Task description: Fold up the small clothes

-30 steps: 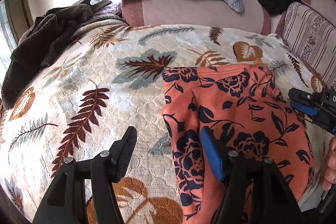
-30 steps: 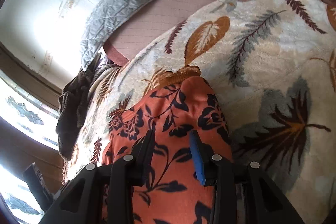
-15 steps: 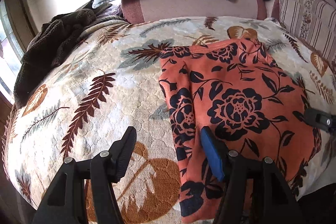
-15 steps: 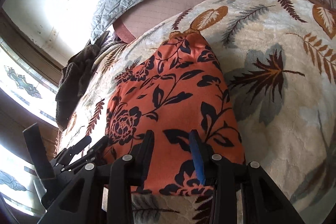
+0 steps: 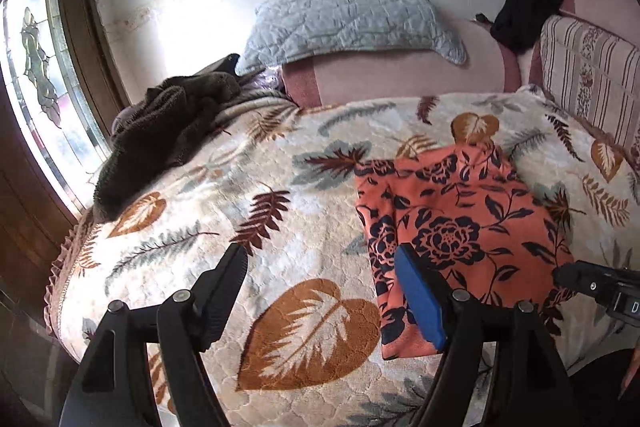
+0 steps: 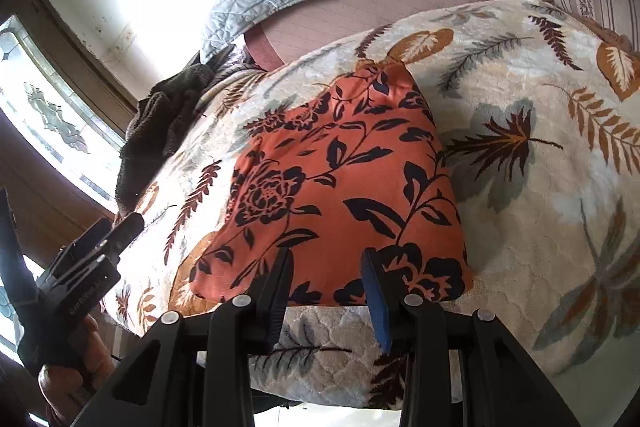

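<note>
The orange floral garment (image 5: 460, 227) lay folded into a rough rectangle on the leaf-patterned bedspread (image 5: 240, 219) that covered the bed, flat, with its near edge close to the bed's near edge. Everything else is placed from that garment.

The left gripper (image 5: 320, 291) hung above the bedspread at the garment's left near corner. Its jaws were opening, wide apart, with only the bedspread showing between them; the blue-padded finger stood over the garment's left edge and the black finger well out over a brown leaf. It held nothing.

The right gripper (image 6: 326, 291) hovered at the garment's near edge. Its jaws stood part-way apart, released, and the cloth's hem showed in the gap behind them without either pad pressing on it. In the right wrist view the left gripper also appeared left of the garment, borne by a hand (image 6: 72, 367).

Beyond the garment's far end, a grey quilted pillow (image 5: 348, 23) rested on a pink bolster (image 5: 400, 75) against the wall. Far left of the garment, a dark brown knitted cloth (image 5: 160, 131) lay bunched at the bed's window side. Far right of it stood a striped cushion (image 5: 588, 79), with a black cloth (image 5: 524, 7) draped behind that.
</note>
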Tool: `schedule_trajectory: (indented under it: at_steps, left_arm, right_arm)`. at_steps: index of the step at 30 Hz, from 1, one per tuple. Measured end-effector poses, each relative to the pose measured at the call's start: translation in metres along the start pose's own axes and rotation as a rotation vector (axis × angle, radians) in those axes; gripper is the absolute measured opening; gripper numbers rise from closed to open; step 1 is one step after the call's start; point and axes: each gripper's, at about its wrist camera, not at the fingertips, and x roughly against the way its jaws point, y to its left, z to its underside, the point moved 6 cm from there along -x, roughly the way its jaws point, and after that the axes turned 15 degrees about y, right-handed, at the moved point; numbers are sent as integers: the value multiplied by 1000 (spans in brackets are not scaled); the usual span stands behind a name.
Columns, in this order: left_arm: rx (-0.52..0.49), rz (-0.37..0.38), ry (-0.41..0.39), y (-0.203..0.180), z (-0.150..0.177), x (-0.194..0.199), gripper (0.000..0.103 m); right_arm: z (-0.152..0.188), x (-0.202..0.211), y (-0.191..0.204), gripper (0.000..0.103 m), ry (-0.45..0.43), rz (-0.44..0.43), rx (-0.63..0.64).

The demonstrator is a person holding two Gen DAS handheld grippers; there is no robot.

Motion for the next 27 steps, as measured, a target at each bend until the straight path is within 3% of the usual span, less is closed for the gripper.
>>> schedule_trajectory:
  at_steps: [1,2,3,6,12,16,27]
  left_arm:
    - [8,-6,-19,3,-2,11,81]
    - [16,-11,-40,6,-4,23,81]
    - [22,-13,-58,8,-5,34,82]
    - [34,-2,-91,12,-8,62,88]
    - [31,-34,-169,12,-5,116,89]
    - [33,-68,-229,12,-2,152,98]
    - [52,-132,-336,18,4,227,103]
  right_arm:
    - [2,8,5,48,-12,2,16]
    - [3,17,9,65,-26,2,29]
    - [5,27,14,68,-49,-1,40]
    - [9,54,26,69,-101,-7,73]
    - [24,103,53,69,-188,8,140]
    - [34,135,66,69,-240,24,173]
    - [58,209,88,69,-382,56,240]
